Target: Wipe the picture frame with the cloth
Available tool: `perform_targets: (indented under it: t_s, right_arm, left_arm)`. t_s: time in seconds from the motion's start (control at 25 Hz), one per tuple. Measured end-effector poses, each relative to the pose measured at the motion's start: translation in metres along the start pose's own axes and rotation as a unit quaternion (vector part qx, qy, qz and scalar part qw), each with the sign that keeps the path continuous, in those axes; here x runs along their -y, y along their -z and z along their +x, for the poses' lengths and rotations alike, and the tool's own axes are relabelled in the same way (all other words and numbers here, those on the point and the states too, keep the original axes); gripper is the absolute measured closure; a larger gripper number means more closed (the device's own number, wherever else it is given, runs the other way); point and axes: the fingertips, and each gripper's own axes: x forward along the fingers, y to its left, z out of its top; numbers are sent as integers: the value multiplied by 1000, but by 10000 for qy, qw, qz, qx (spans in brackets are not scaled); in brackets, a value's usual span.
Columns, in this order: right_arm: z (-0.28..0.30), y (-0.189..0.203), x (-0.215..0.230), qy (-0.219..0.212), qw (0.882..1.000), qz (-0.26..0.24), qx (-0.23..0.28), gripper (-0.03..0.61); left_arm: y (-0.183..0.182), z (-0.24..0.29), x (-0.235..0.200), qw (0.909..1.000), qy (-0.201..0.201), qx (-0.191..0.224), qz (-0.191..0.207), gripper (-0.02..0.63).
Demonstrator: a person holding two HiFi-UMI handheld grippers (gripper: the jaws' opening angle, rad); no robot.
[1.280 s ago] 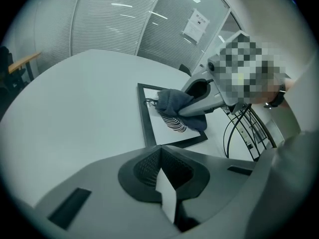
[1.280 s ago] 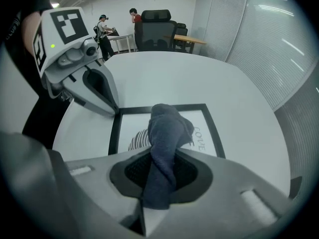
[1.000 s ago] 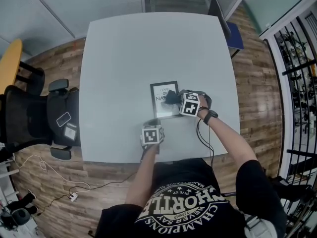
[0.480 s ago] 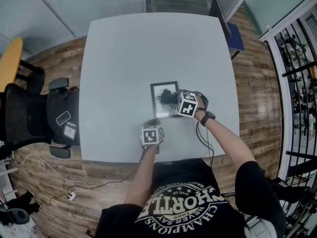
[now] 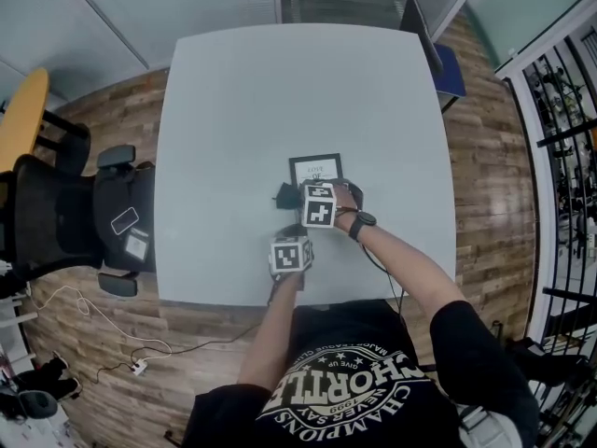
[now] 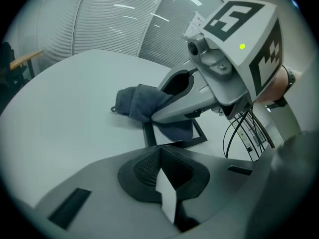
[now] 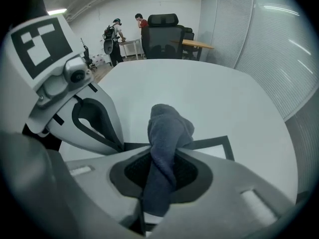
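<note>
The picture frame [image 5: 315,170] lies flat on the tabletop [image 5: 224,110], right of its middle and toward the near edge. The cloth [image 5: 284,195] sits between the right gripper's [image 5: 295,198] fingers [image 7: 192,172] and rests over the frame's near left corner, spilling left onto the tabletop. The left gripper [image 5: 291,235] sits just near of the frame. An office chair [image 5: 56,217] stands left of the tabletop.

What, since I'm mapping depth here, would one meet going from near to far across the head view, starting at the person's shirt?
shirt → left gripper → right gripper, shut on the cloth → picture frame
</note>
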Motion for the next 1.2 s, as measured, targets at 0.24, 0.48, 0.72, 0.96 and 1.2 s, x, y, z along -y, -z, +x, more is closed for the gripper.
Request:
perform_targets:
  t_s: [0.24, 0.48, 0.72, 0.96, 1.2]
  right_arm:
    - [-7, 30, 0, 137, 9995, 280, -76, 503]
    - [-27, 74, 3, 269, 9975, 612, -211, 503]
    - [-45, 106, 3, 461, 9938, 981, -258, 503]
    - [-50, 138, 6, 677, 9863, 1414, -522, 503]
    - [-55, 118, 11, 749, 9878, 1339, -262, 503]
  left_arm:
    - [-6, -6, 1, 10000, 36, 17, -50, 617]
    - [-8, -7, 1, 10000, 31, 2, 19, 618]
    - [-6, -8, 1, 9999, 93, 9, -68, 618]
    - [-7, -8, 0, 9999, 101, 27, -28, 618]
    - [-6, -7, 1, 9999, 107, 22, -53, 618]
